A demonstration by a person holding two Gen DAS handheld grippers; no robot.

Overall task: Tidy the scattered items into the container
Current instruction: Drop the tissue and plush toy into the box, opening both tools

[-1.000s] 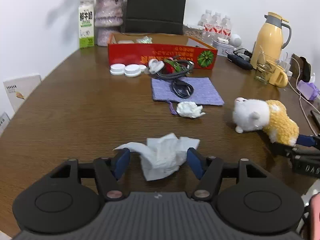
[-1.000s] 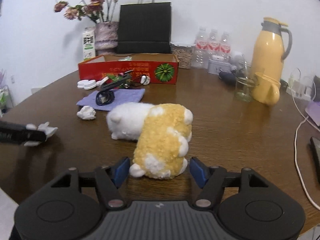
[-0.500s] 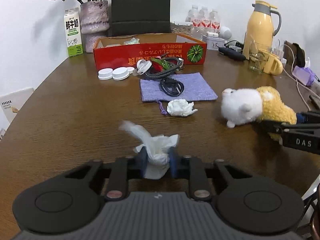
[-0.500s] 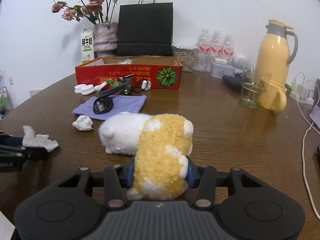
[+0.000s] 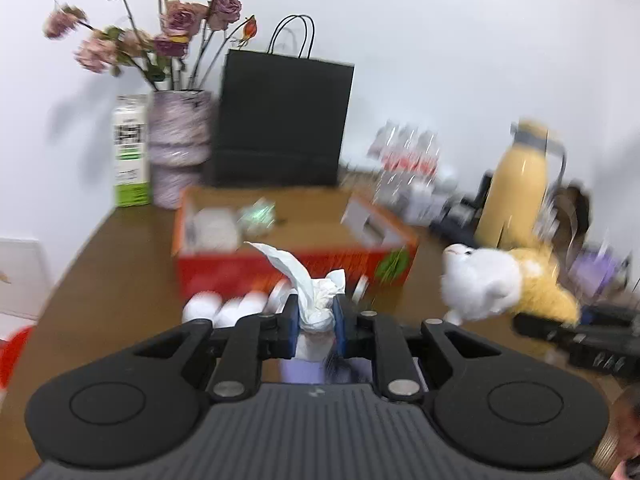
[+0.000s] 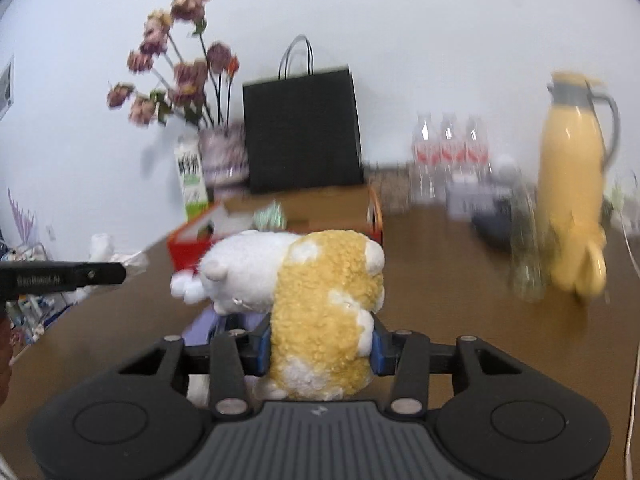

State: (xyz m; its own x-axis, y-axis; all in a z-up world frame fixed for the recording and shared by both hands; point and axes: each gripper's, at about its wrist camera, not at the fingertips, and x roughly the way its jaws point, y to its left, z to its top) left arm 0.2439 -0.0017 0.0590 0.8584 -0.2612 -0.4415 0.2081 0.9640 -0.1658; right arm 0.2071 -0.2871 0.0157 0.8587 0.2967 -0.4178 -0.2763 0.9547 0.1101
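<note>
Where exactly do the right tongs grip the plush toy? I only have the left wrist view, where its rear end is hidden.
Observer: The right tongs have just been closing, and both pads now press the sides of the plush toy on its yellow rear end.
Operator: Which way does the head point?
Observer: The white head points away from the camera and to the left, toward the red box.
Operator: Is anything fragile on the far right?
Observer: A clear glass stands just in front of the yellow jug, well to the right of the toy.
</note>
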